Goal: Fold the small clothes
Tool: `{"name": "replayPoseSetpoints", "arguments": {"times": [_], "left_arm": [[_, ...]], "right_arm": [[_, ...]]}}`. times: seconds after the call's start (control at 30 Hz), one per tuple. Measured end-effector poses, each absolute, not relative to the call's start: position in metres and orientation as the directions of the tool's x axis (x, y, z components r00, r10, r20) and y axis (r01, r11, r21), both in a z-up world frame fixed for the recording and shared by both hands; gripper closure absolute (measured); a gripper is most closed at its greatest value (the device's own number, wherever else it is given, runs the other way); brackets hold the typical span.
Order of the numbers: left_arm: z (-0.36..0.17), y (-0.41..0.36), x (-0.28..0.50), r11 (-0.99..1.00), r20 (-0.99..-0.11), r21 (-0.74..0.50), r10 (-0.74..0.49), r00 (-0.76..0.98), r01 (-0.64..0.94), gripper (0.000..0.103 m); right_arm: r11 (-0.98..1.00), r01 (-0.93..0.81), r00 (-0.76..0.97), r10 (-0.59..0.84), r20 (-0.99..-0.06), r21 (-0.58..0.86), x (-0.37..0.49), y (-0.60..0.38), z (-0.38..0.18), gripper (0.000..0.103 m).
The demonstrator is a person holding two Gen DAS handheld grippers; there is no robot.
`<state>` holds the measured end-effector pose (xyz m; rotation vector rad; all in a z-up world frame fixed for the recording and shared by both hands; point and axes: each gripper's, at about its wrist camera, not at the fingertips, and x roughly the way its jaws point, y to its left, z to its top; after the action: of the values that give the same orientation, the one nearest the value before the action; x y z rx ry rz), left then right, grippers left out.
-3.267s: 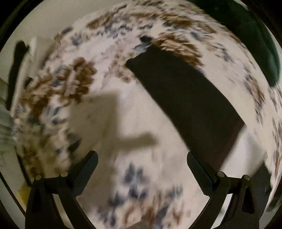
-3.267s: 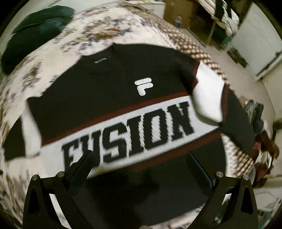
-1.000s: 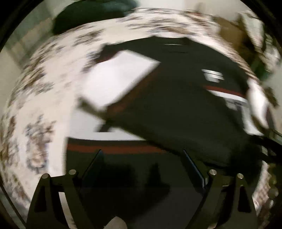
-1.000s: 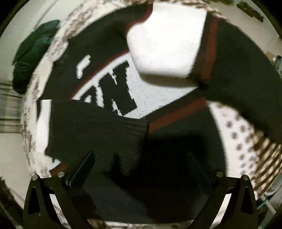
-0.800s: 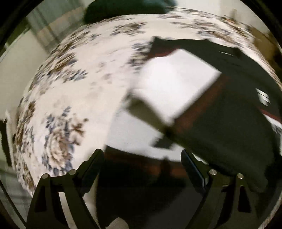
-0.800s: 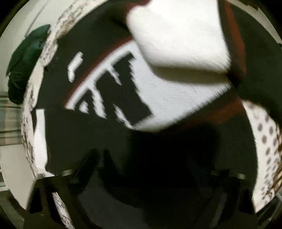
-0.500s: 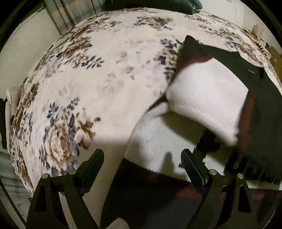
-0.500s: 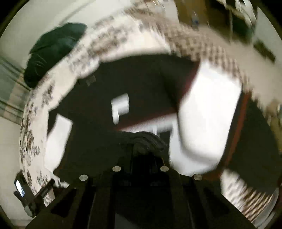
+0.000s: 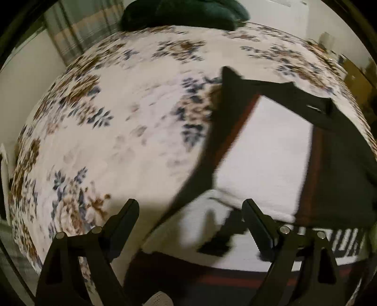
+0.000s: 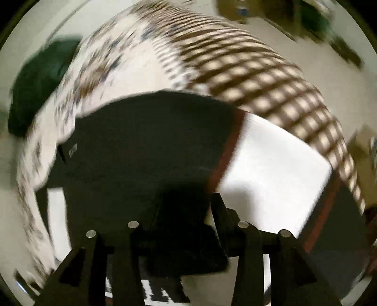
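Note:
A black sweater [image 10: 146, 146] with white and dark red bands lies on a floral bedspread [image 9: 122, 131]. In the left wrist view the sweater [image 9: 266, 150] lies at the right, its left sleeve folded across the body. My left gripper [image 9: 190, 219] is open and empty above the sweater's left edge. My right gripper [image 10: 186, 211] is shut on a black fold of the sweater and holds it above the chest. The white band of the right sleeve [image 10: 271, 174] lies just to its right.
A dark green cushion [image 9: 183, 14] lies at the far end of the bed, also in the right wrist view [image 10: 40, 84]. A brown checked blanket [image 10: 264, 70] covers the bed's right side. Room clutter shows beyond the bed.
My right gripper has closed on a black fold of the sweater and lifted it. My left gripper has stayed open and swung left over the sweater's left edge.

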<state>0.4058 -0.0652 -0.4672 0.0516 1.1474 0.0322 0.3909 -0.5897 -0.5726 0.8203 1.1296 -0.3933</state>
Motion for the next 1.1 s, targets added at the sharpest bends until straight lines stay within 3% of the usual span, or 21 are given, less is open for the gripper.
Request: {"name": "replayPoseSetpoints", "arguments": {"times": [0.07, 0.13, 0.37, 0.6, 0.8, 0.83, 0.87, 0.93, 1.1], "left_arm": [[-0.461, -0.083, 0.400, 0.997, -0.909, 0.055, 0.029, 0.415, 0.050, 0.014], [-0.457, -0.107, 0.389, 0.992, -0.912, 0.056, 0.006, 0.410, 0.110, 0.014], [-0.464, -0.188, 0.351, 0.960, -0.944, 0.022, -0.073, 0.322, 0.281, 0.014], [-0.503, -0.252, 0.330, 0.913, -0.966, 0.090, -0.018, 0.258, 0.399, 0.014], [-0.535, -0.270, 0.332, 0.900, -0.969, 0.151, 0.053, 0.240, 0.409, 0.014], [-0.537, -0.271, 0.332, 0.901, -0.968, 0.154, 0.056, 0.243, 0.406, 0.014], [-0.537, -0.271, 0.333, 0.901, -0.968, 0.158, 0.060, 0.244, 0.405, 0.014], [-0.536, -0.269, 0.334, 0.902, -0.968, 0.157, 0.059, 0.246, 0.401, 0.014], [-0.525, -0.275, 0.329, 0.906, -0.965, 0.144, 0.039, 0.259, 0.398, 0.014]], "right_arm": [[0.570, 0.695, 0.460, 0.116, -0.880, 0.438, 0.349, -0.595, -0.564, 0.039], [0.469, 0.742, 0.494, 0.100, -0.864, 0.479, 0.288, -0.592, -0.560, 0.036], [0.025, 0.879, 0.476, 0.023, -0.879, 0.477, 0.091, -0.581, -0.608, 0.035], [-0.373, 0.689, 0.603, -0.181, -0.777, 0.622, 0.000, -0.596, -0.682, 0.035], [-0.446, 0.542, 0.642, -0.327, -0.694, 0.712, 0.016, -0.617, -0.717, 0.036], [-0.448, 0.542, 0.635, -0.336, -0.695, 0.711, 0.021, -0.620, -0.722, 0.043], [-0.457, 0.560, 0.610, -0.337, -0.717, 0.691, 0.028, -0.624, -0.727, 0.066], [-0.457, 0.567, 0.602, -0.338, -0.723, 0.685, 0.030, -0.633, -0.729, 0.085], [-0.341, 0.651, 0.546, -0.411, -0.731, 0.678, 0.022, -0.678, -0.672, 0.089]]}}
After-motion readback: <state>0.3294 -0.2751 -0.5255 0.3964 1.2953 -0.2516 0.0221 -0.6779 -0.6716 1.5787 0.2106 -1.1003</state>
